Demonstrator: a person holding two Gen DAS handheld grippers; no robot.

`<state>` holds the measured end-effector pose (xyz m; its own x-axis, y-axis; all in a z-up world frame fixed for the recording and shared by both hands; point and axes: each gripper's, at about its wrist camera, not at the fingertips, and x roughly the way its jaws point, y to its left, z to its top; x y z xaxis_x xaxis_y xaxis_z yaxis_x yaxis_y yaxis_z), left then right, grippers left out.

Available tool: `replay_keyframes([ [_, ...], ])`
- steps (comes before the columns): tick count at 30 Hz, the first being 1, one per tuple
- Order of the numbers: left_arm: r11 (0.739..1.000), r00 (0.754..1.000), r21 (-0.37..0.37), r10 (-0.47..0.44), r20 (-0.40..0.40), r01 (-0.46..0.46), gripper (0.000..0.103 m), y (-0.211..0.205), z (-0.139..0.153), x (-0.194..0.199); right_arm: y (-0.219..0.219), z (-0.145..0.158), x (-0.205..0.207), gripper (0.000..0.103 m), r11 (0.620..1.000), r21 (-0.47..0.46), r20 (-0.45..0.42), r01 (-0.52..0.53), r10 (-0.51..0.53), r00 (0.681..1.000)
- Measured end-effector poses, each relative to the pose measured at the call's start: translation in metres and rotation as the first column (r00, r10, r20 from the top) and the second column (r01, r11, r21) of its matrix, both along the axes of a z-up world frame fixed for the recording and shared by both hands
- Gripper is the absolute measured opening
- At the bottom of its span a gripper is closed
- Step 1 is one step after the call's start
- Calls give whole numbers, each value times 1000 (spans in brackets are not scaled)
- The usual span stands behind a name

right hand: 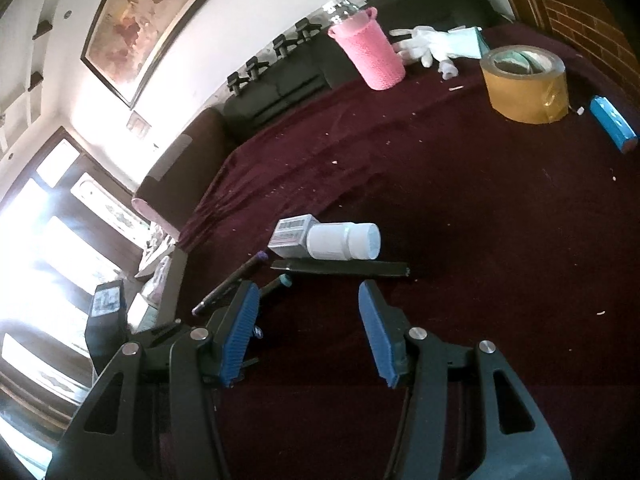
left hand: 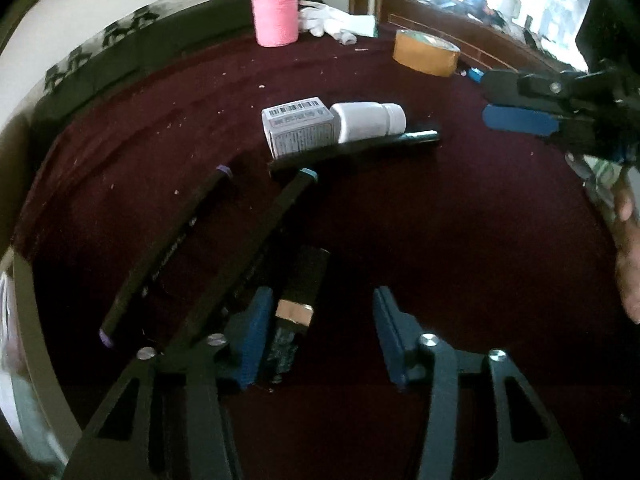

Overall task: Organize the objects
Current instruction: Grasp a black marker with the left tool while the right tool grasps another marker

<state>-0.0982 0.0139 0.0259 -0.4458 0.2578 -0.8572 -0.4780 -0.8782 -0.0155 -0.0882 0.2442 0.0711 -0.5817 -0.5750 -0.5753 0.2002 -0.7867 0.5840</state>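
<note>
A white pill bottle (left hand: 366, 120) lies on its side beside a small grey box (left hand: 298, 126) on the maroon cloth. A long black pen (left hand: 356, 148) lies in front of them. Two black markers, one purple-capped (left hand: 168, 248) and one teal-capped (left hand: 256, 240), lie to the left. A short black and gold tube (left hand: 298, 296) lies just inside my left gripper's left pad. My left gripper (left hand: 320, 332) is open and empty. My right gripper (right hand: 308, 328) is open and empty, near the pen (right hand: 340, 269), bottle (right hand: 344, 241) and box (right hand: 290, 236); it also shows at the right of the left view (left hand: 516, 104).
A pink cup (left hand: 276, 12) (right hand: 370, 54), white gloves (left hand: 328, 20) and a roll of brown tape (left hand: 426, 53) (right hand: 526, 84) stand at the far side. A blue cylinder (right hand: 614, 124) lies right of the tape. The table edge (right hand: 180, 280) drops off at the left.
</note>
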Motion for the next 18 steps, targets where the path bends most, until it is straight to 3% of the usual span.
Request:
replay_keyframes([
  [4, 998, 999, 52, 39, 8, -40, 25, 5, 2, 19, 5, -3, -3, 51, 1000, 17, -4, 18, -18, 1000],
  [7, 995, 998, 67, 69, -2, -69, 21, 7, 1, 21, -1, -10, -14, 51, 996, 90, 24, -1, -1, 1000],
  [9, 987, 994, 116, 107, 23, -109, 18, 0, 1, 16, -10, -12, -27, 51, 990, 135, 63, -35, 26, 998],
  [14, 973, 993, 199, 113, 38, -118, 18, -13, -2, 12, -36, -10, -60, 51, 952, 294, 29, -86, 80, 996],
  [18, 970, 994, 219, 103, 26, -106, 18, -16, -3, 13, -47, -31, -76, 51, 933, 328, 74, -147, 130, 989],
])
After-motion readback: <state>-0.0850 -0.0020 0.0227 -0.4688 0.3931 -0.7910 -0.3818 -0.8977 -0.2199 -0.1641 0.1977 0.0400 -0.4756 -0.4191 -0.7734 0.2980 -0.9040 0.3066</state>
